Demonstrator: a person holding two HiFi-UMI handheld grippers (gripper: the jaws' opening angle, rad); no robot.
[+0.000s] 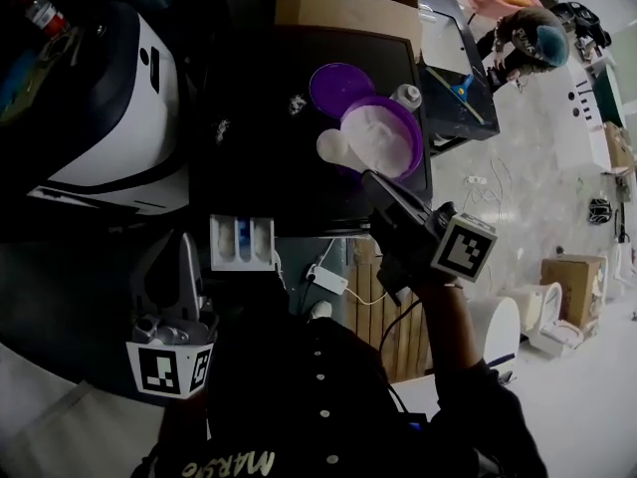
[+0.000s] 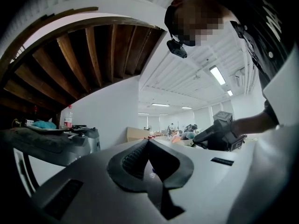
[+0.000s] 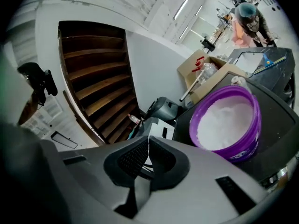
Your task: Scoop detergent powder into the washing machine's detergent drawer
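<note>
A purple tub [image 1: 400,118] of white detergent powder [image 3: 229,120] stands on the black washing machine top [image 1: 259,157], with its purple lid [image 1: 336,86] behind it. A white scoop [image 1: 333,147] rests at the tub's left rim. The detergent drawer [image 1: 242,242] is pulled out at the machine's front and shows its compartments. My right gripper [image 1: 374,183] hovers just in front of the tub, jaws shut [image 3: 148,141], nothing seen between them. My left gripper [image 1: 187,247] is left of the drawer, pads together [image 2: 148,143] and empty.
A white appliance [image 1: 109,108] stands to the left. A cardboard box [image 1: 343,8] sits behind the machine, and a small bottle [image 1: 406,96] stands beside the tub. A white plug block [image 1: 328,279] with cables hangs under the machine's front edge. A person [image 1: 528,38] bends over at the far right.
</note>
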